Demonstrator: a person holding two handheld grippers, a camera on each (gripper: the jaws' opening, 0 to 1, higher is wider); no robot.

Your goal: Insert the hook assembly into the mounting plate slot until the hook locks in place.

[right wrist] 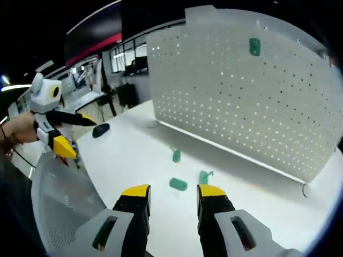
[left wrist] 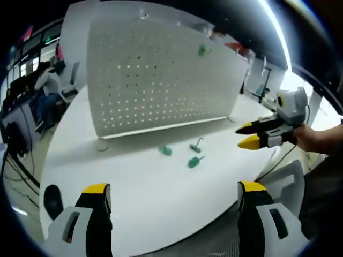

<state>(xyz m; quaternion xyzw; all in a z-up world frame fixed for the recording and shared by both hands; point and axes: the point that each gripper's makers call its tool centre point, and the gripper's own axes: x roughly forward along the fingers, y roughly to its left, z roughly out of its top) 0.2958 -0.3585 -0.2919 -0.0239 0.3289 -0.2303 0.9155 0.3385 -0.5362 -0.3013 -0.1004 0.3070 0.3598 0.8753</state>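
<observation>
A white pegboard mounting plate (left wrist: 161, 75) (right wrist: 241, 96) stands upright on the white table (left wrist: 134, 182). One green hook (left wrist: 202, 51) (right wrist: 254, 46) hangs high on it. Three loose parts lie on the table in front of it: a green piece (left wrist: 165, 151) (right wrist: 176, 156), a second green piece (left wrist: 194, 161) (right wrist: 178, 184) and a hook with a metal stem (left wrist: 196, 144) (right wrist: 204, 176). My left gripper (left wrist: 174, 190) (right wrist: 67, 134) is wide open over the table's near edge. My right gripper (right wrist: 172, 191) (left wrist: 247, 135) is open with a narrower gap, empty, short of the parts.
A black mouse-like object (left wrist: 52, 199) (right wrist: 101, 130) lies near the table edge. A grey mesh chair (right wrist: 59, 198) (left wrist: 284, 182) stands beside the table. A person sits at desks in the background (left wrist: 45, 80).
</observation>
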